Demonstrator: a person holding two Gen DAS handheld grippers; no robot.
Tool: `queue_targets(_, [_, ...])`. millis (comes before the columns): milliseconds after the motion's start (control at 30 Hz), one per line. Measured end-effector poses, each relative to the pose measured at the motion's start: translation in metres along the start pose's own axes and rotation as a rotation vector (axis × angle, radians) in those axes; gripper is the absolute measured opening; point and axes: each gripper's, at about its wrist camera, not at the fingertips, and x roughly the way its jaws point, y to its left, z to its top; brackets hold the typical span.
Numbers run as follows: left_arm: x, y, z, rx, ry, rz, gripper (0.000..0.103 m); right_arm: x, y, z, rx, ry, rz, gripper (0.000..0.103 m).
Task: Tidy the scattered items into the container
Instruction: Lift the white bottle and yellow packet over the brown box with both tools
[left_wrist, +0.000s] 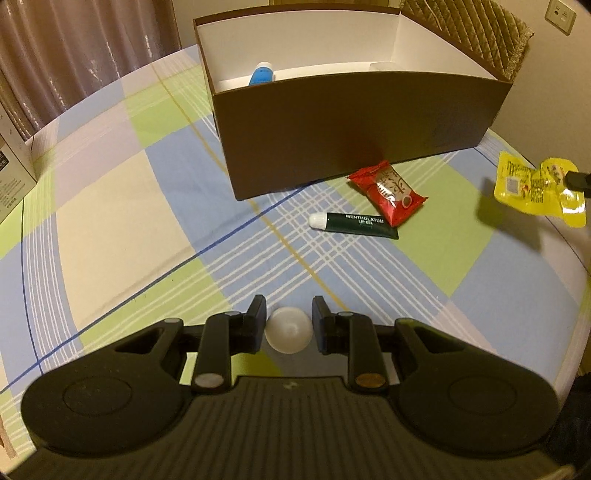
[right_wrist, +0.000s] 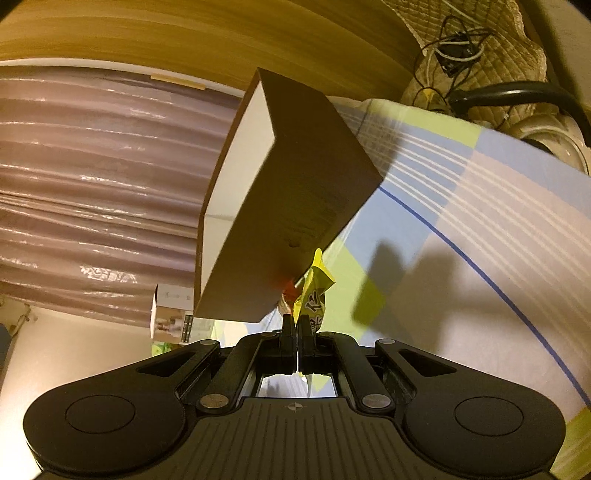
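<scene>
White cap (left_wrist: 288, 330) between the spread left gripper (left_wrist: 288, 325) fingers, untouched, blue bottle (left_wrist: 261, 74) half hidden inside the brown box (left_wrist: 354, 125), right gripper (right_wrist: 296, 328) rolled sideways, pinching the yellow packet (right_wrist: 314, 295) aloft beside it.

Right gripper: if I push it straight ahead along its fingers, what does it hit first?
Likely the brown box: its outer wall fills the line ahead of the right gripper, which is shut on the yellow packet. Depth is unclear.

My table (left_wrist: 110, 206) wears a blue, green and cream plaid cloth. Mauve curtains (left_wrist: 74, 48) hang behind it, beside a cream wall with 1 socket (left_wrist: 560, 14).
</scene>
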Motion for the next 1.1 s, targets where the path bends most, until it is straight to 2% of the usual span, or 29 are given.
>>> queue_targets(133, [0.005,-0.001,-0.005,-0.013,0.010,0.007,0.022,0.000,0.000,0.002,0.001,0.004,0.003,0.003])
queue_targets(333, [0.017,0.000,-0.004,-0.046,-0.041,0.024,0.022,0.000,-0.004,0.003,0.013,0.017,-0.001,0.003])
queue_targets(433, [0.027,-0.001,0.001,-0.037,-0.027,0.033,0.023,0.001,-0.004,0.005,0.013,0.021,-0.006,0.003])
queue_targets(533, [0.025,-0.004,-0.002,-0.030,-0.038,0.045,0.040,0.000,-0.004,0.005,0.012,0.023,-0.001,0.003])
queue_targets(767, [0.015,0.005,-0.023,-0.129,-0.053,0.073,0.046,0.000,-0.006,0.005,0.016,0.029,-0.002,0.003])
queue_targets(900, [0.011,0.000,-0.031,-0.141,-0.089,0.076,0.045,0.004,-0.006,0.004,0.014,0.041,-0.006,0.003])
queue_targets(1000, [0.016,-0.007,-0.034,-0.121,-0.097,0.096,0.033,0.007,-0.004,0.003,0.009,0.049,-0.008,0.003])
queue_targets(1033, [0.017,-0.008,-0.034,-0.128,-0.103,0.092,0.025,0.008,-0.004,0.003,0.008,0.051,-0.008,0.003])
queue_targets(1100, [0.018,-0.008,-0.034,-0.135,-0.120,0.091,0.022,0.009,-0.002,0.002,0.003,0.055,-0.009,0.003])
